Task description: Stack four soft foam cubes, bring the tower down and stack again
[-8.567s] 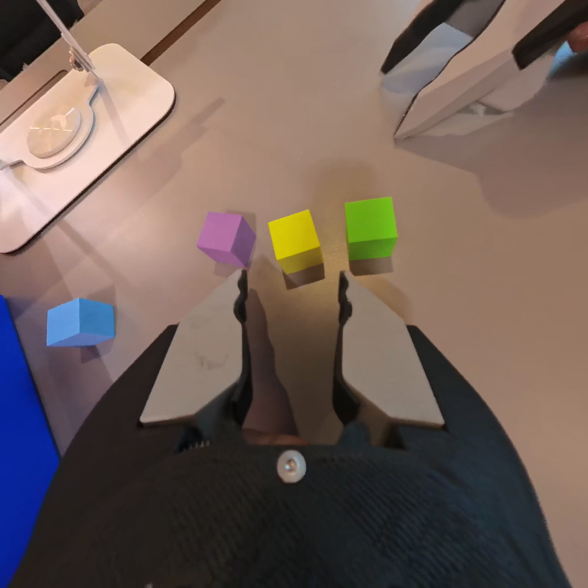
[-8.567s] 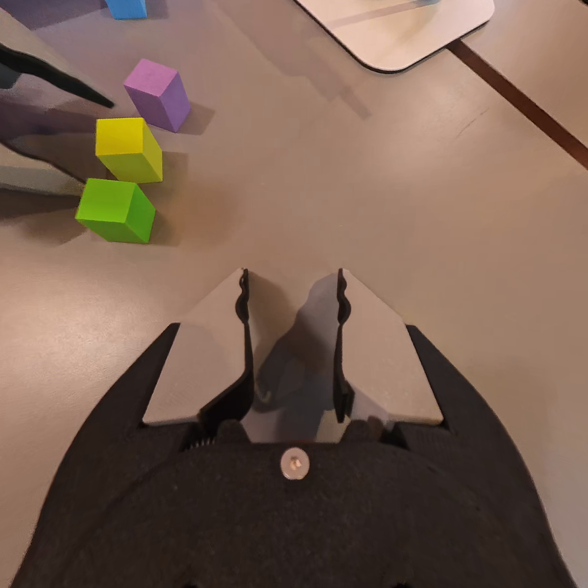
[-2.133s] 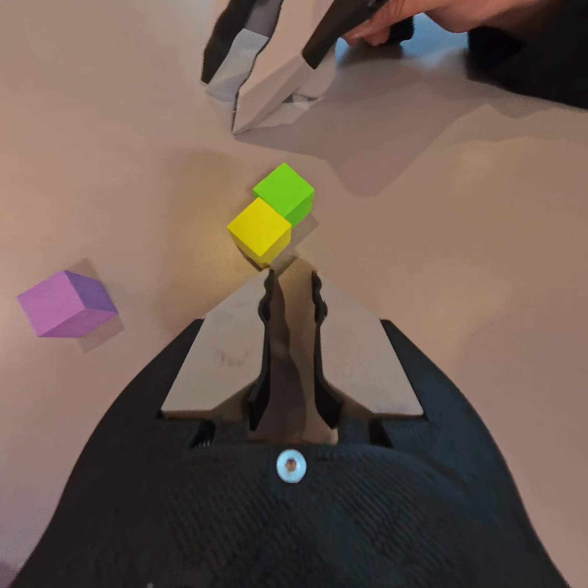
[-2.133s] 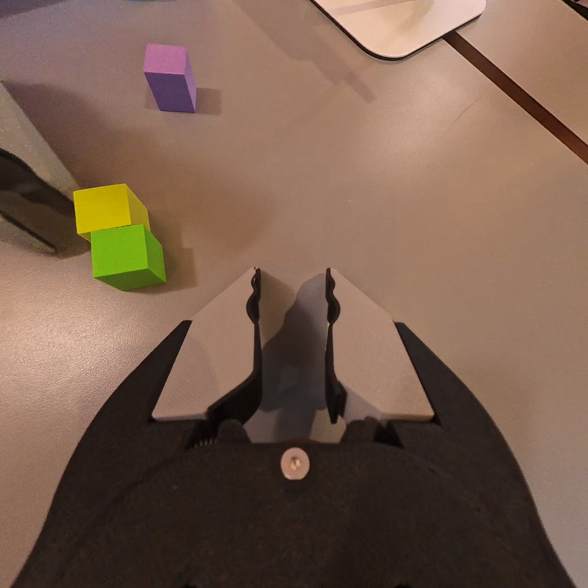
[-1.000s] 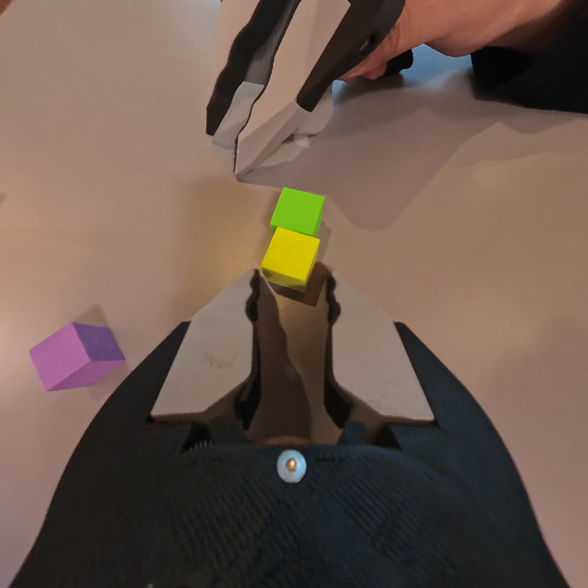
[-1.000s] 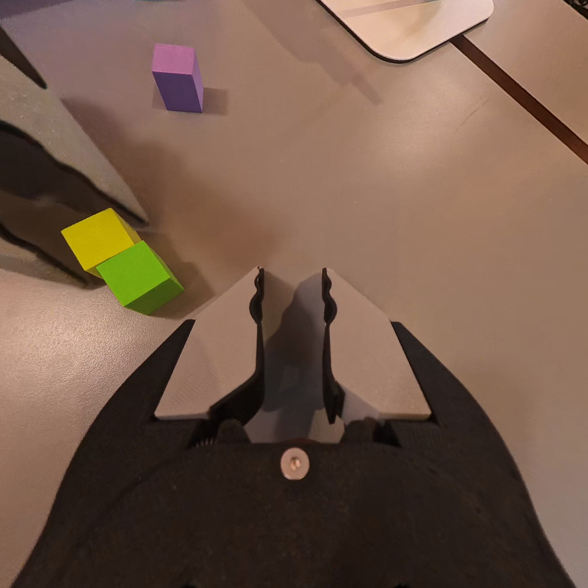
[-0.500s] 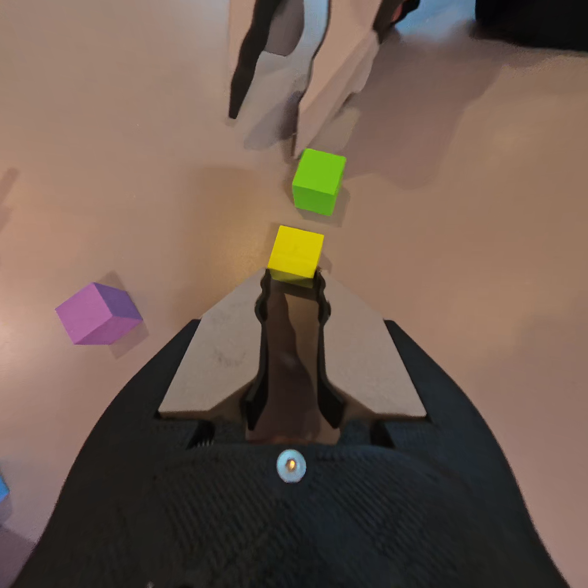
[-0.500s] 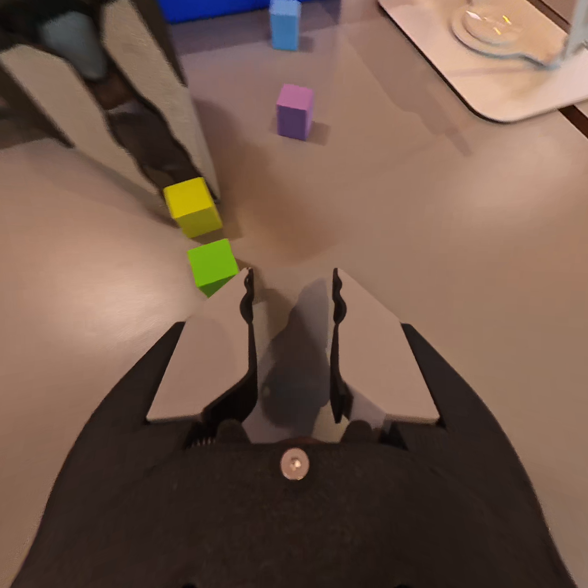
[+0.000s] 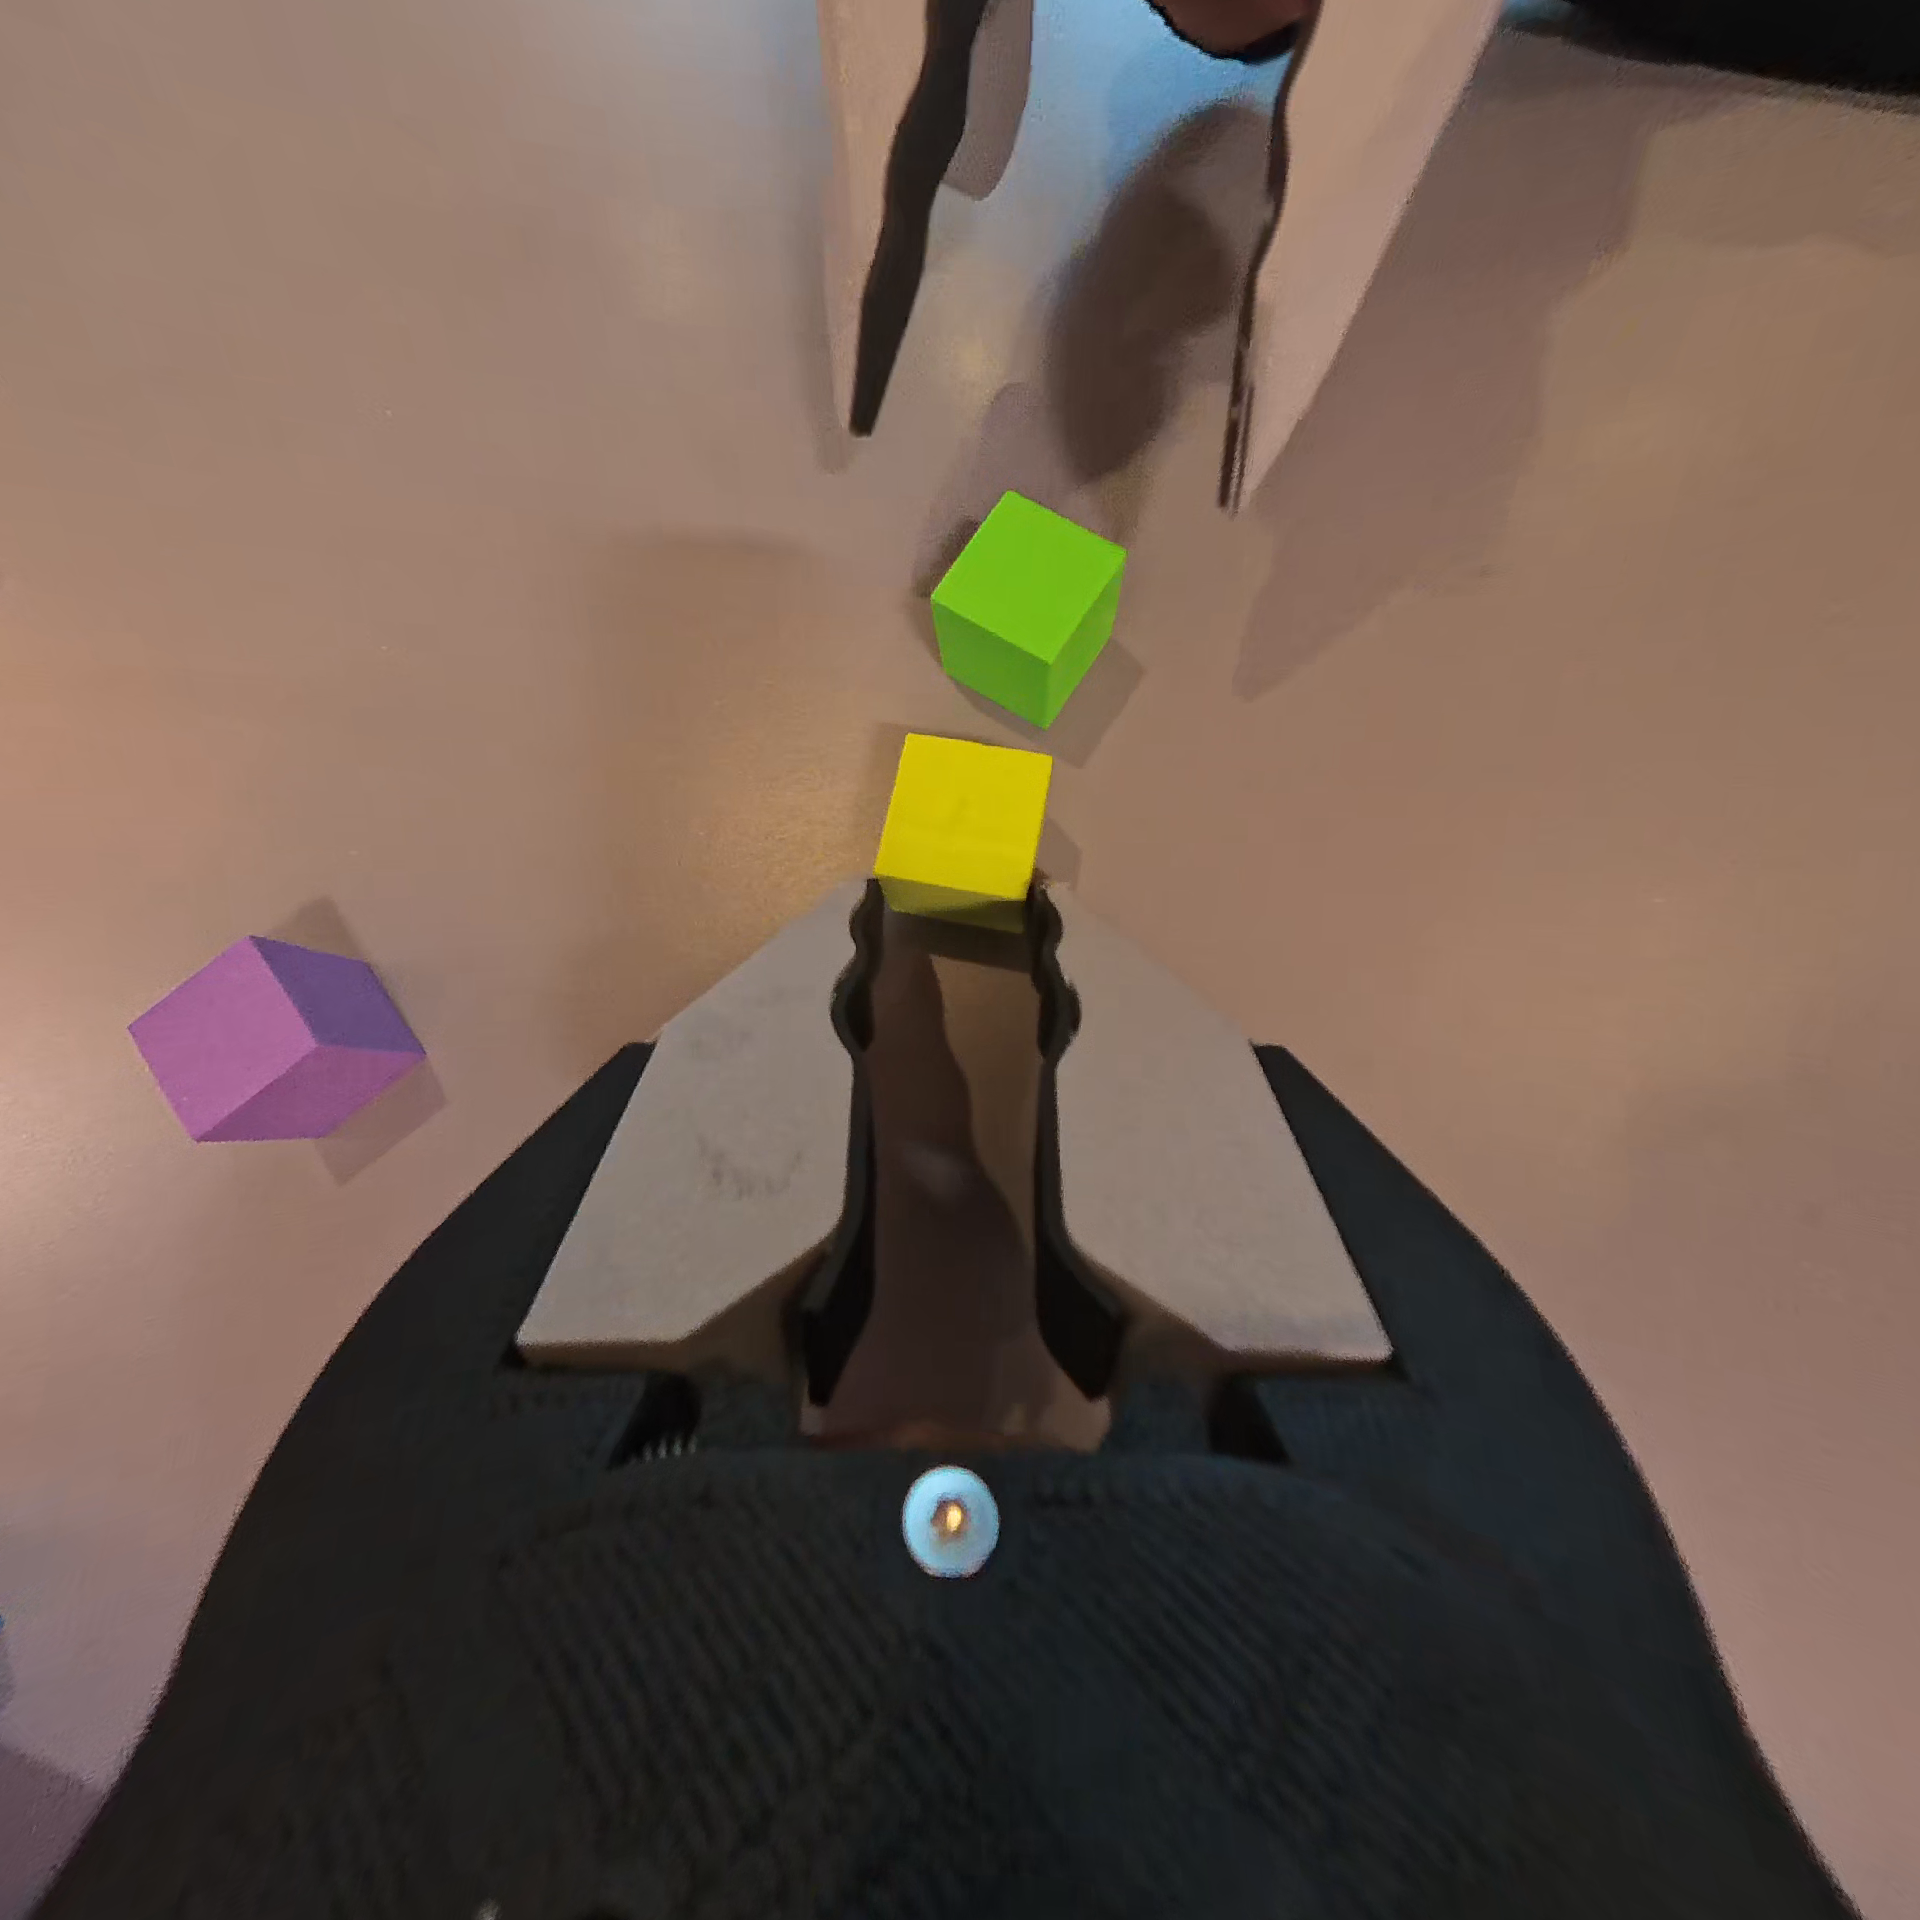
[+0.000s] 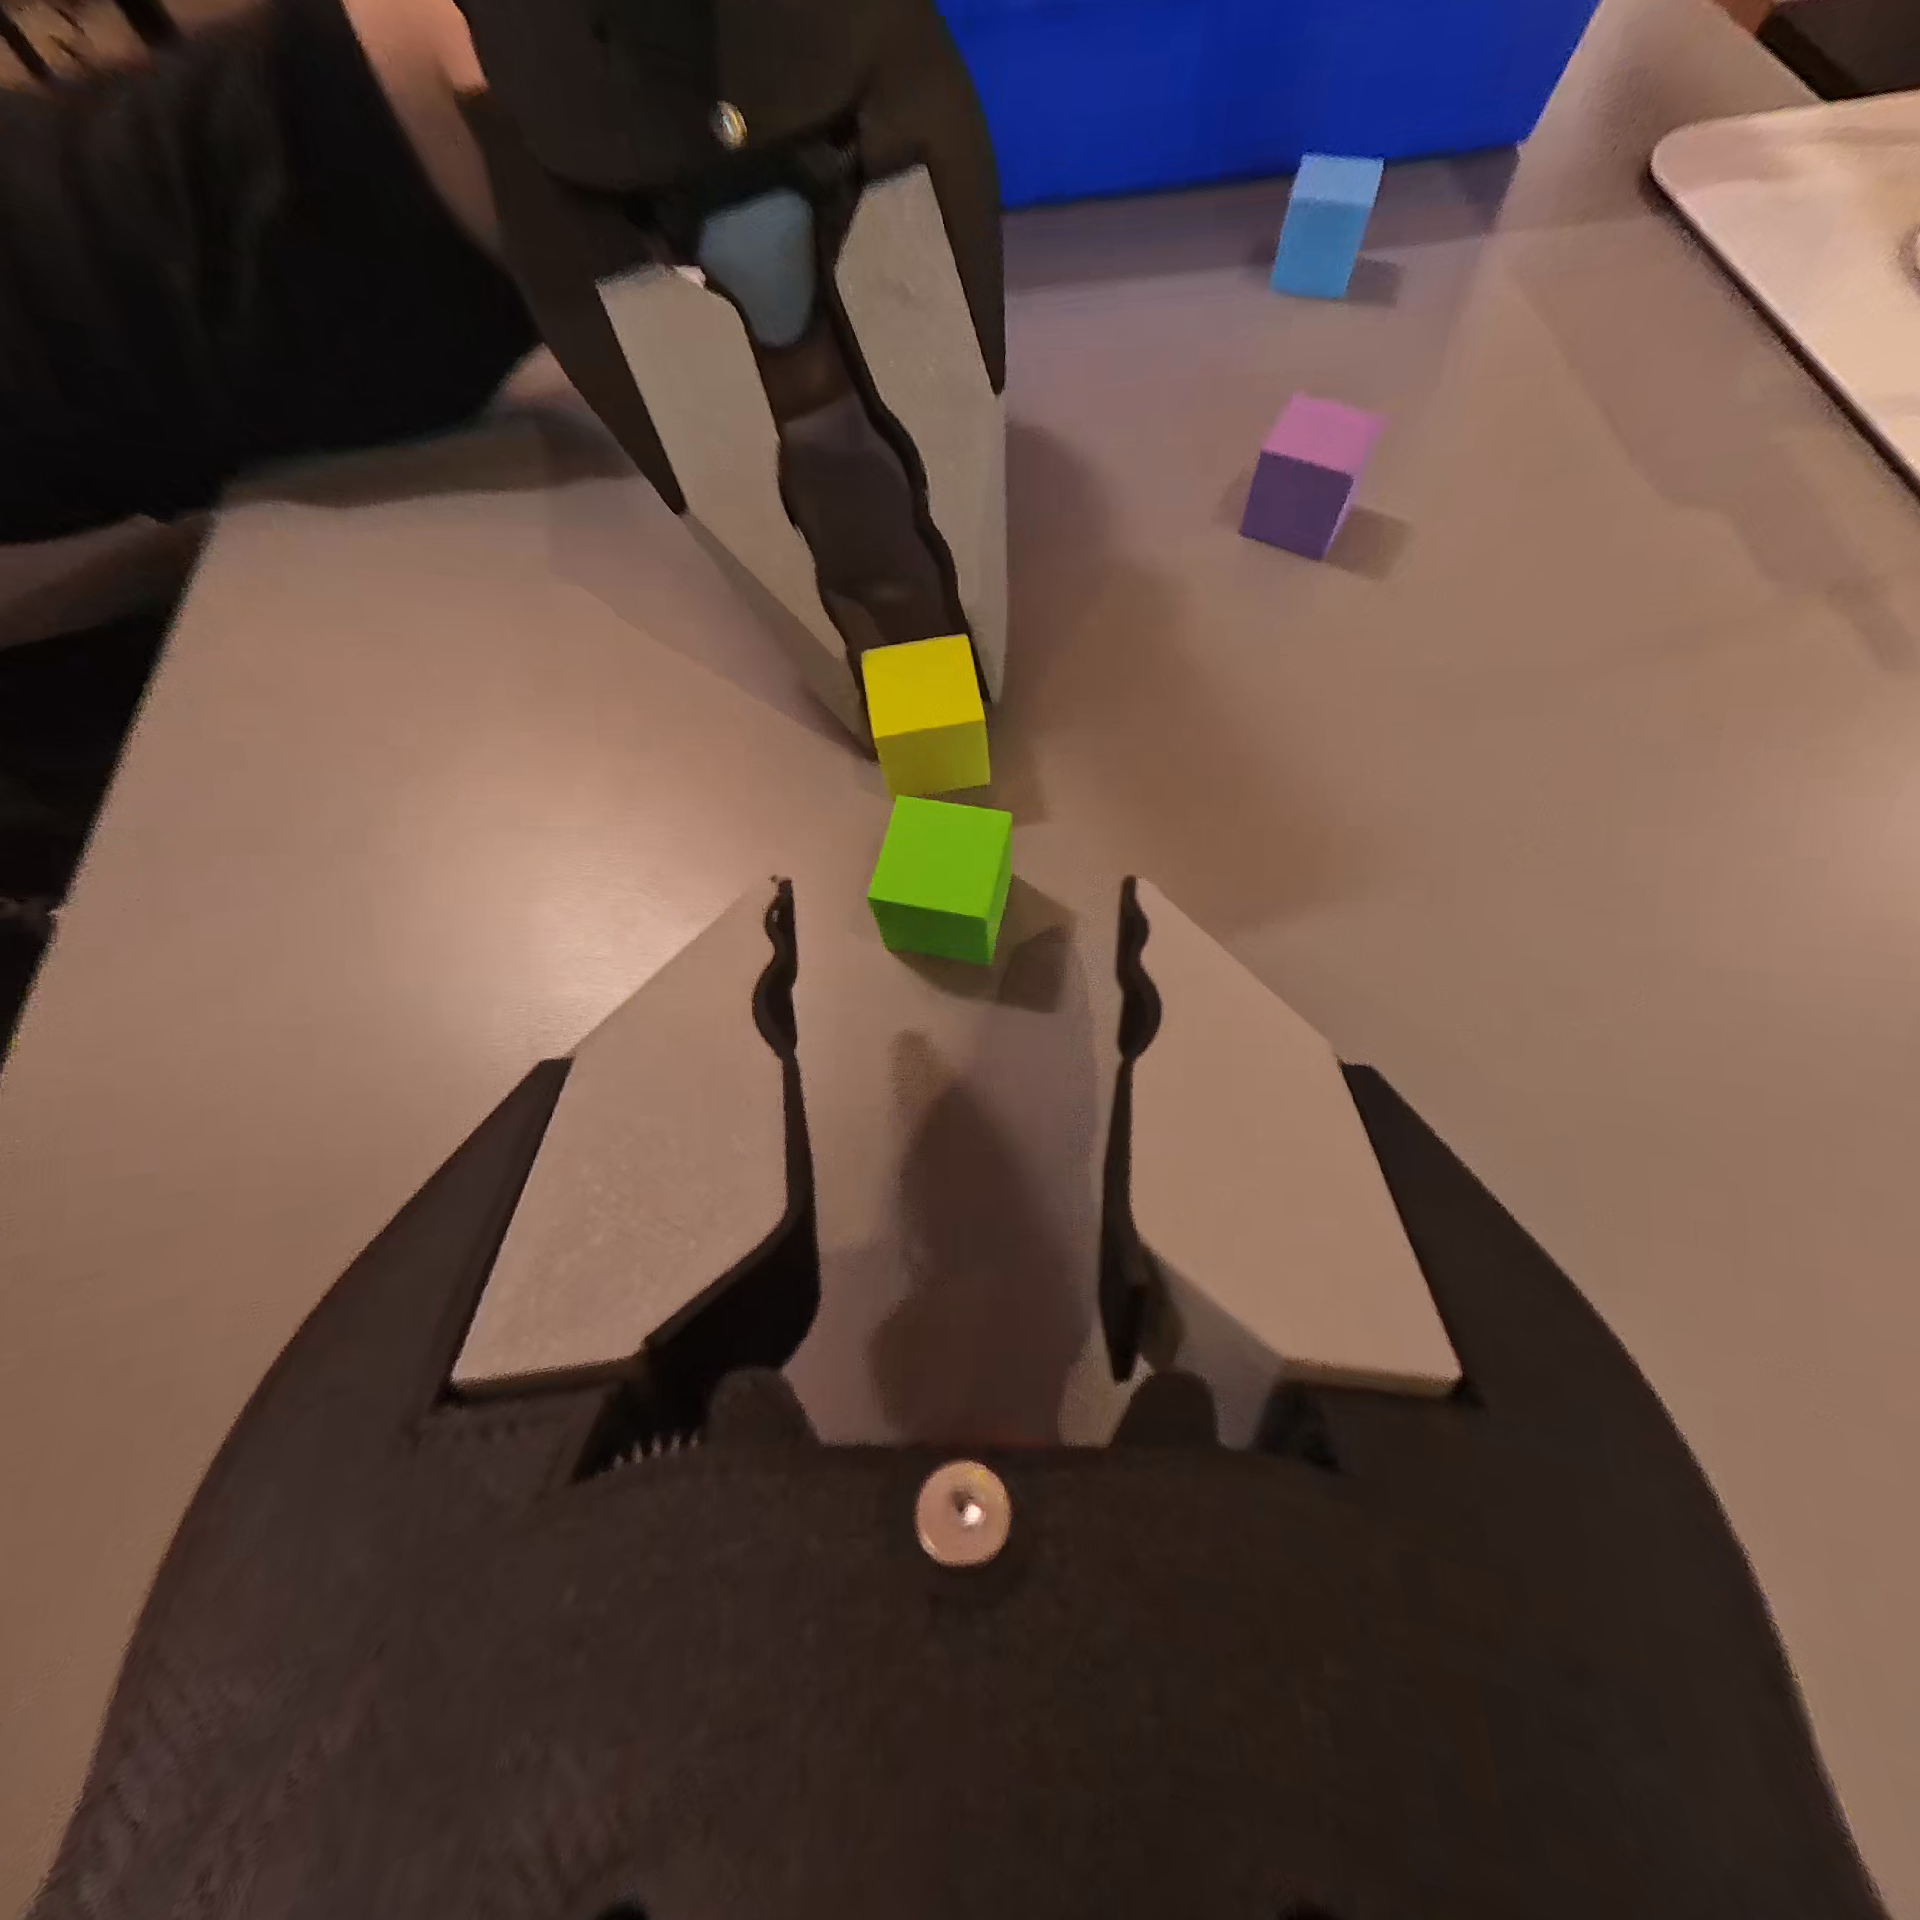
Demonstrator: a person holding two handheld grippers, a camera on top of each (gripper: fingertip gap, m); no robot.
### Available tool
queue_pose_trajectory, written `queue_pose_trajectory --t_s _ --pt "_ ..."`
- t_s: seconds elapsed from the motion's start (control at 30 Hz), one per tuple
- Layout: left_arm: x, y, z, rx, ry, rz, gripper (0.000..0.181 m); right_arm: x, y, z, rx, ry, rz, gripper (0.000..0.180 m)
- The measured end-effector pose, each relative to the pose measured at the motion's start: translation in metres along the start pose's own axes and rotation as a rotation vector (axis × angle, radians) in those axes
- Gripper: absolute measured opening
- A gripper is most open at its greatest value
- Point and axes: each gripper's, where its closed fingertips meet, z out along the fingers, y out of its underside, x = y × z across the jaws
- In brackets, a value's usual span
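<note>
1. The left gripper (image 9: 954, 902) clamps the yellow cube (image 9: 961, 816) at its fingertips, frame centre.
2. The right gripper (image 10: 954, 896) is spread wide and empty, with the green cube (image 10: 940, 875) just ahead, apart from yellow.
3. The purple cube (image 10: 1307, 476) sits upper right in the right wrist view; the blue cube (image 10: 1328, 225) lies beyond it.

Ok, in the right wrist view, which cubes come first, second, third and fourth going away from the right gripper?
From the right gripper:
1. Green cube, just ahead of its fingertips.
2. Yellow cube, right behind, at the left gripper.
3. Purple cube, farther right.
4. Blue cube, far back.
</note>
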Motion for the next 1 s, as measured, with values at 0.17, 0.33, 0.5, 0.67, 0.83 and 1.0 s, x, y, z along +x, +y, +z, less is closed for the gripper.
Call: queue_pose_trajectory --t_s 0.17,0.33,0.5,0.67,0.83,1.0 --pt "-0.002 0.001 -0.001 -0.006 -0.009 -0.012 0.03 -0.002 0.0 0.011 -0.037 0.025 0.003 0.066" --pt "0.006 0.008 -0.008 -0.044 0.032 -0.025 0.055 -0.001 0.01 0.017 -0.103 0.038 0.0 0.049" --pt "0.002 0.011 -0.02 -0.024 0.027 -0.048 0.056 -0.001 0.011 0.02 -0.111 0.053 -0.028 0.025" --pt "-0.013 0.027 -0.024 -0.065 -0.03 -0.098 0.054 0.001 0.006 0.016 -0.085 0.051 -0.028 0.024" --pt "-0.007 0.032 -0.029 -0.054 -0.009 -0.085 0.051 -0.01 -0.016 0.01 0.028 -0.026 -0.078 0.024" --pt "-0.009 0.033 -0.029 -0.056 -0.017 -0.088 0.054 -0.015 -0.042 0.018 0.051 -0.093 -0.164 0.024"
